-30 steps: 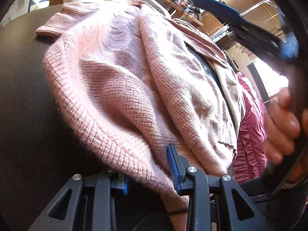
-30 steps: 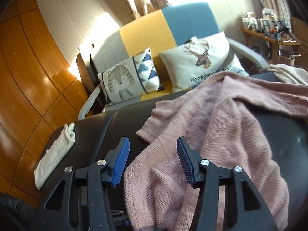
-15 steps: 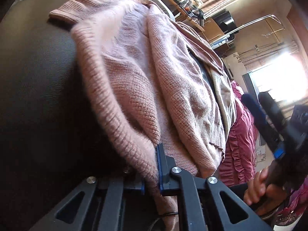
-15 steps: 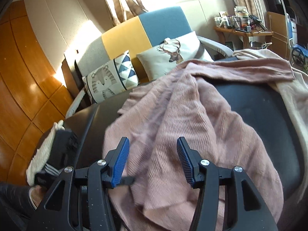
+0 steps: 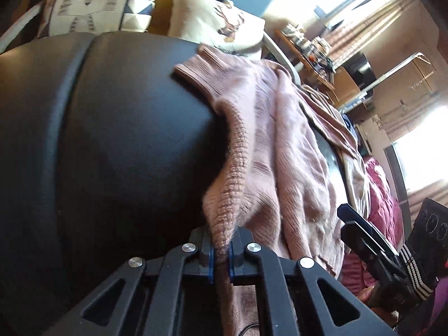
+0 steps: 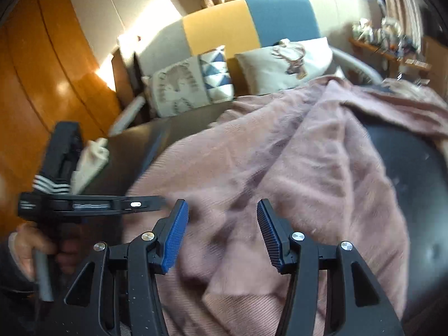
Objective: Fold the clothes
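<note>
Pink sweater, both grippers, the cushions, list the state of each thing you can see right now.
Pink sweater: rumpled, unfolded, spread on the black surface.
Left gripper: fingers shut on the sweater's edge.
Right gripper: fingers open above the sweater, nothing gripped.
White cloth: bunched at the surface's edge.
Deer cushion: propped against the sofa back.

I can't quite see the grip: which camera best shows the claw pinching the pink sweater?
The left wrist view. There the left claw is shut on a fold of the sweater, seen up close. The right wrist view shows that claw only side-on at the left edge, blurred, with the right claw open above the knit.
</note>
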Tool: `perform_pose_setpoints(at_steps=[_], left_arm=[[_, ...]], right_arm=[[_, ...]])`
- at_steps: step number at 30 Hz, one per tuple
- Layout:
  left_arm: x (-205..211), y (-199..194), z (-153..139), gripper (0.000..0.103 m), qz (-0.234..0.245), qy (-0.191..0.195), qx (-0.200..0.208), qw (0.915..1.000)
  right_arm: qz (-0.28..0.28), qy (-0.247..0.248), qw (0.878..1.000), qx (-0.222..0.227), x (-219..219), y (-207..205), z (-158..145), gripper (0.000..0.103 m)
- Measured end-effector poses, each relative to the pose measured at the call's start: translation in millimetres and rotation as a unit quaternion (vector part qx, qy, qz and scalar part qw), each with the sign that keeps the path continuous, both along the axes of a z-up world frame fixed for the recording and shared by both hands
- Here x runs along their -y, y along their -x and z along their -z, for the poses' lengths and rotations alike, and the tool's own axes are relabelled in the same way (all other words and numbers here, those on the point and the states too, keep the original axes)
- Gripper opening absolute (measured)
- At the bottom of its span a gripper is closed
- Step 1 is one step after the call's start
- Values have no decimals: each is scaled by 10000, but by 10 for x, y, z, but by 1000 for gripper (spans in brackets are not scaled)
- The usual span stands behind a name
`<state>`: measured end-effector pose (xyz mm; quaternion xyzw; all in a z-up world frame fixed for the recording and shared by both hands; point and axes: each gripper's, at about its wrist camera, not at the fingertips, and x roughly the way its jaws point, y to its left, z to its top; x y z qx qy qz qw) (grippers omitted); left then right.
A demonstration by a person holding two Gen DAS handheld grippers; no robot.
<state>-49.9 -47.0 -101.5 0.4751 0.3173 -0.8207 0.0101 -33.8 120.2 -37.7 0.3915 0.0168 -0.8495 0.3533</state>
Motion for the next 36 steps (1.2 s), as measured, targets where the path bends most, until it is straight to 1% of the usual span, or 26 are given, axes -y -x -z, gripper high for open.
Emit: perform_pose_setpoints(at_steps=[3, 5, 7, 9, 12, 16, 18, 19, 20, 21, 22, 23, 24, 25, 27, 29, 33, 36], left_arm=[[32, -6, -23, 5, 5, 55, -32, 10000], [67, -11, -41, 6, -36, 41, -62, 10000], [103, 2, -45, 6, -95, -4, -69, 9999], [152, 5, -63, 6, -189, -28, -92, 9998], [243, -43, -95, 6, -331, -35, -149, 9993], [402, -107, -162, 6, -494, 93, -188, 9986], [482, -150, -189, 6, -578, 145, -181, 9981], [518, -166, -201, 6, -627, 160, -178, 9977], [567, -181, -216, 6, -690, 178, -182, 9973], [606, -198, -232, 6, -734, 204, -183, 9969], [661, -212, -252, 6, -787, 248, -182, 9964], [721, -223, -274, 6, -843, 297, -180, 9958], [765, -236, -291, 6, -910, 363, -189, 9950], [837, -256, -342, 5, -1052, 573, -226, 9925], [1002, -294, -439, 5, -1227, 754, -326, 9890], [1149, -300, -515, 5, -1306, 748, -388, 9878], [1152, -334, -540, 5, -1086, 864, -361, 9897], [952, -415, -362, 6, -779, 732, -161, 9941]], right_arm=[[468, -155, 9988, -47, -136, 65, 15, 55], [910, -209, 9955, 131, -377, 148, 79, 55], [1185, -209, 9921, 352, -603, 202, 154, 55], [1221, -113, 9906, 605, -741, 214, 237, 55], [1111, 19, 9899, 883, -748, 253, 378, 55], [805, 255, 9905, 1089, -505, 365, 532, 55], [714, 194, 9903, 1173, -353, 405, 631, 55], [667, 143, 9908, 1169, -304, 410, 665, 54], [620, 92, 9912, 1166, -255, 414, 699, 41], [571, 71, 9917, 1153, -232, 407, 707, 35], [542, 124, 9917, 1156, -248, 391, 684, 24], [549, 231, 9914, 1168, -297, 375, 644, 17], [582, 286, 9916, 1124, -361, 354, 589, 15], [622, 285, 9923, 1037, -423, 330, 528, 9], [753, 239, 9934, 829, -576, 298, 392, 8], [940, 86, 9937, 611, -745, 290, 279, 8], [1364, -332, 9899, 197, -1045, 337, 107, 8], [1749, -595, 9828, 51, -1300, 382, 56, 8]])
